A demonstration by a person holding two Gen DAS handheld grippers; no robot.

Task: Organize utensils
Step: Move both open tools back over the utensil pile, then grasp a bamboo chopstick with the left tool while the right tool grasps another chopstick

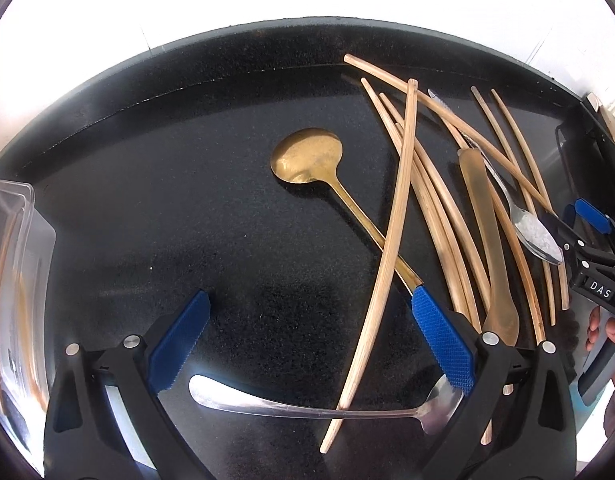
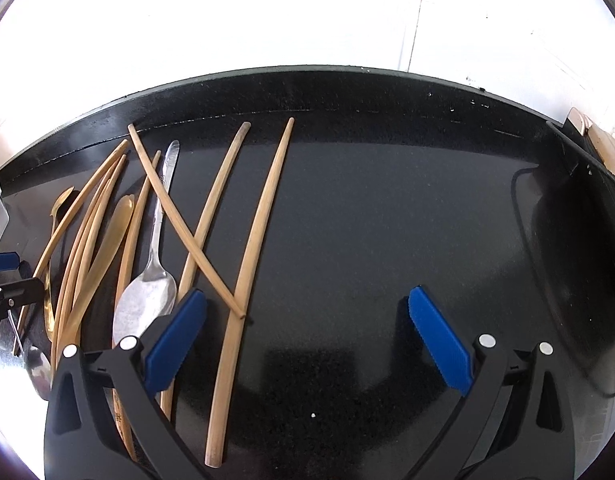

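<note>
Bright white tiled wall (image 2: pixel 387 12) behind (overexposed). Black speckled counter (image 1: pixel 147 208) below, glossy. Clear bin (image 1: pixel 15 280) at its left edge. Chopsticks (image 1: pixel 391 236) strewn across the right half, crossing a gold spoon (image 1: pixel 307 156). Left tongs (image 1: pixel 307 340) wide, empty, above a steel spoon (image 1: pixel 307 410). Right tongs (image 2: pixel 307 340) wide, empty.

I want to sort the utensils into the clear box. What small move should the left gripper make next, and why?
Probably lower the open left gripper and close on the silver spoon. It lies right between the fingers, nearest of all, though a chopstick crosses over its handle. The clear box waits at the left.
</note>
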